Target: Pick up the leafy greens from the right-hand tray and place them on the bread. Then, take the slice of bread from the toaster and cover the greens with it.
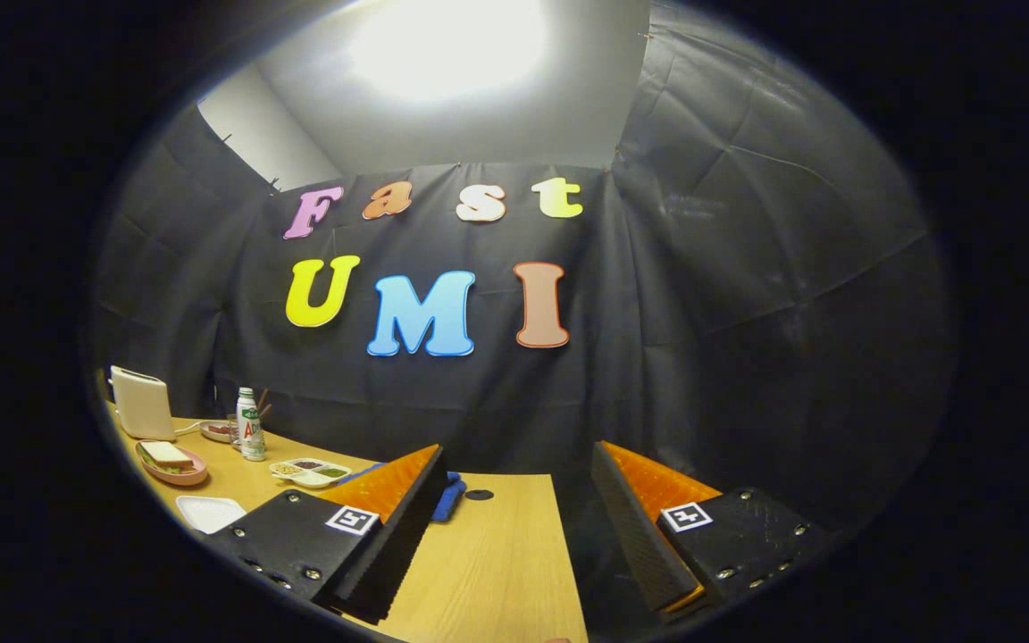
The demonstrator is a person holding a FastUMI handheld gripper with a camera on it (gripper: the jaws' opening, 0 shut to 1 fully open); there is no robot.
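The tool hangs released, its fingers spread wide with nothing between them, above the near edge of the wooden surface, with a blue cloth just beyond the left finger. Further off to the left lie a white square tray, a divided tray of fillings, and a pink plate carrying a sandwich with greens showing between two slices of bread. Beyond these stand a bottle with a small dish beside it, and farthest back the white toaster before the black booth wall.
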